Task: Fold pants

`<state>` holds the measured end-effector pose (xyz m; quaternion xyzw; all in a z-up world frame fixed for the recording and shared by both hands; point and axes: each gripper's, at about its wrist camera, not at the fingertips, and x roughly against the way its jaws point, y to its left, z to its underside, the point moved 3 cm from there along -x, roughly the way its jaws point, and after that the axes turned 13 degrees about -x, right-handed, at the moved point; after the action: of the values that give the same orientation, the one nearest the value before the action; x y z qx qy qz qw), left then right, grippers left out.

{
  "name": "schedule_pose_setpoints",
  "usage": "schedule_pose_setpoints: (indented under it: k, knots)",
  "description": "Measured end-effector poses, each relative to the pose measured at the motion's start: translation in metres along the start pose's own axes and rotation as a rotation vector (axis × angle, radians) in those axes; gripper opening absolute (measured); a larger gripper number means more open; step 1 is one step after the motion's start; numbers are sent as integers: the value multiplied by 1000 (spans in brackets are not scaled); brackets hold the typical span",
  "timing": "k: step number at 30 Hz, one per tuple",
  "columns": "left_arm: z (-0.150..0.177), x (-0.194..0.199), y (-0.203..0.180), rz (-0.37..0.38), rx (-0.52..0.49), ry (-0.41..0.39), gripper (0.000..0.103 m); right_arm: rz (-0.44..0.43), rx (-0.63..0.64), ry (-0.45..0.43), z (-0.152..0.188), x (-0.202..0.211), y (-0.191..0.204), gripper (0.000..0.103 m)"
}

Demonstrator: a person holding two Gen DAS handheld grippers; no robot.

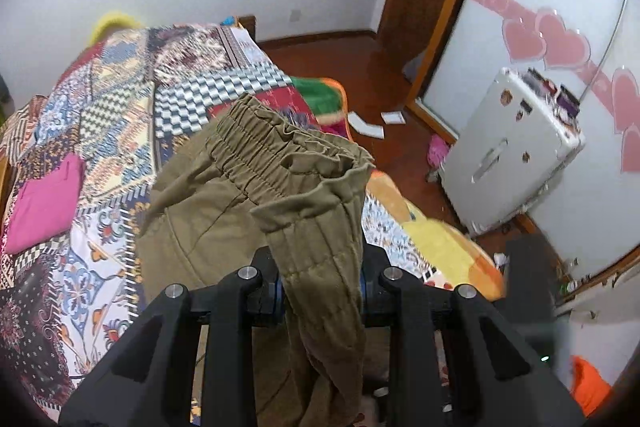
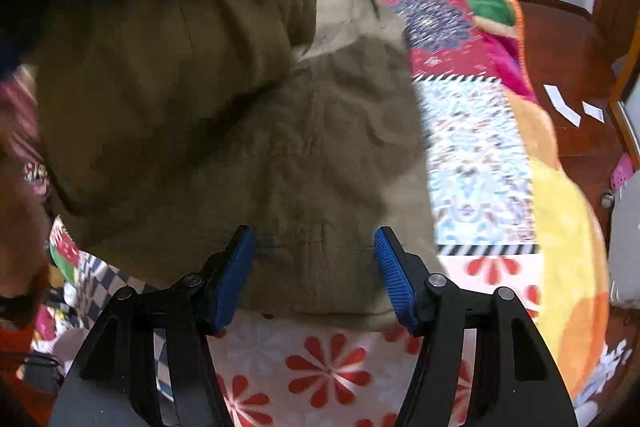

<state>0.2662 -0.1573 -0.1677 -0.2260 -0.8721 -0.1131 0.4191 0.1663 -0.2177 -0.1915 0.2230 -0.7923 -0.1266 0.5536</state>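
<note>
A: The left gripper's fingers are clamped on a bunched, ribbed strip of the olive pants; the elastic waistband puckers across the frame's centre, lifted over the patchwork bedspread.

B: And the right gripper's fingers?

A: Spread apart, blue pads either side of the lower edge of the pants, not pressing. There the wrinkled khaki cloth fills the upper left and centre, lying on the bed.

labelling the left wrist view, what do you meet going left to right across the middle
pink folded cloth → patterned bedspread → olive pants held in the left gripper → yellow-orange blanket edge → white cabinet → pink heart stickers
</note>
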Motion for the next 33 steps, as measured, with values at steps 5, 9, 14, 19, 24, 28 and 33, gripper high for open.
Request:
schedule_pose_setpoints:
  k: [5,9,14,19,24,28,33]
  knots:
    - [8,-22,-15,10,-51,64,26,99,-53,-118,-13,43,-35,58]
    - [15,-40,-23,23,-60,116,28,146,-127,-181,-21,71,-70,58]
    - [25,-60,-32,60,-68,185,37,164,-170,-211,-17,88,-76,58]
    - [32,-57,-41,73,-95,198,54,160,-162,-209,-15,85,-71,58]
    - [36,-32,-39,79,-99,165,58,157,-129,-226,-17,86,-62,58]
    - [41,-2,-26,96,-65,113,63,145,-108,-246,-20,88,-50,58]
    - [49,28,1,41,-27,55,67,108,-86,-259,-24,88,-31,58]
